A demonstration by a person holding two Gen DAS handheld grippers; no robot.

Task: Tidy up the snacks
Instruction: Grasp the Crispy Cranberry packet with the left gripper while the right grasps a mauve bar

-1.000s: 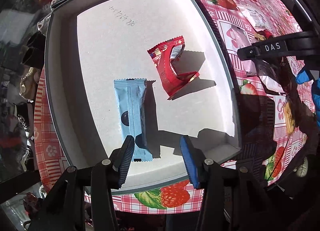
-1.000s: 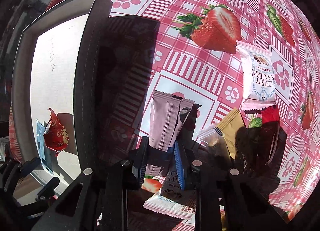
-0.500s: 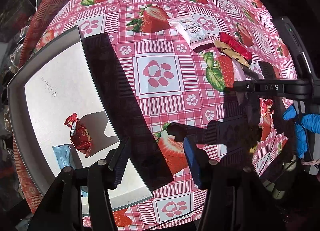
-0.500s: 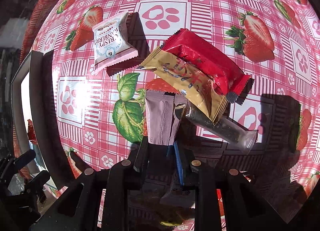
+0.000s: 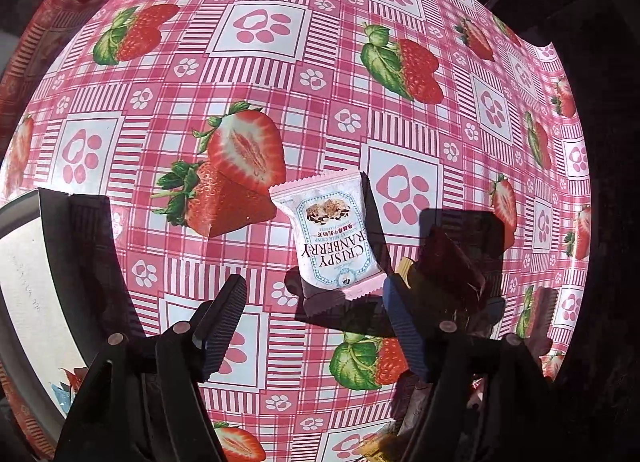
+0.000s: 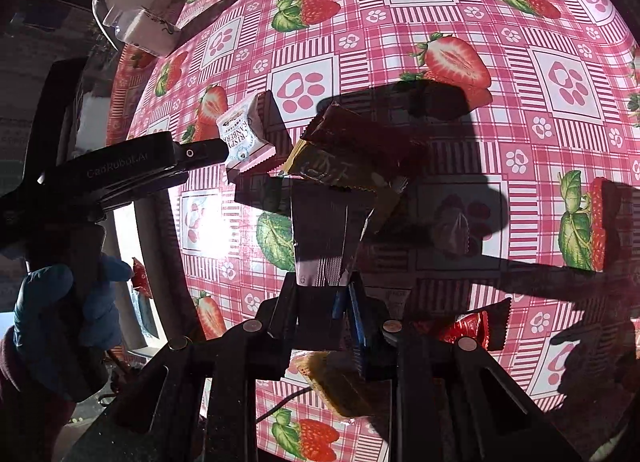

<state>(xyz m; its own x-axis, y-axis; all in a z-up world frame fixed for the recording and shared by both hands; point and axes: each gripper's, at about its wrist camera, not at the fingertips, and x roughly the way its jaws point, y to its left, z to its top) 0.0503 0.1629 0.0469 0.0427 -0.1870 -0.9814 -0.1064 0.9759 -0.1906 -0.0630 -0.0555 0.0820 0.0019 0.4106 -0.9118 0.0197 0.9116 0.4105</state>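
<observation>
We take the cranberry packet [image 5: 334, 232] as our landmark. To its left, at the edge of the left wrist view, sits the tray [image 5: 24, 262], with a red wrapper [image 5: 74, 376] and a blue wrapper [image 5: 60, 392] just showing in its near corner. So some snacks are already sorted, and we judge the job partly done.

Our left gripper [image 5: 316, 326] hangs just short of the cranberry packet with its jaws wide apart and nothing between them. The packet lies flat on the worktop [image 5: 260, 26]. Its long axis runs away from us, leaning slightly left at the far end, and its near crimped seam points back at the open jaws. We read this as the approach to a pick. The next move calls for easing forward and down until the jaws straddle the near seam, then closing across the packet's width.

To the right of the cranberry packet lies a shaded heap of snacks, with a gold packet [image 6: 340, 170] touching a dark red packet [image 6: 360, 134] above it. Our right gripper [image 6: 322, 294] is there, jaws clamped on a mauve stick packet [image 6: 320, 230], whose long axis runs straight out from the jaws toward the heap. We cannot tell whether it has cleared the worktop. It needs carrying leftward, past the cranberry packet, to the tray.
</observation>
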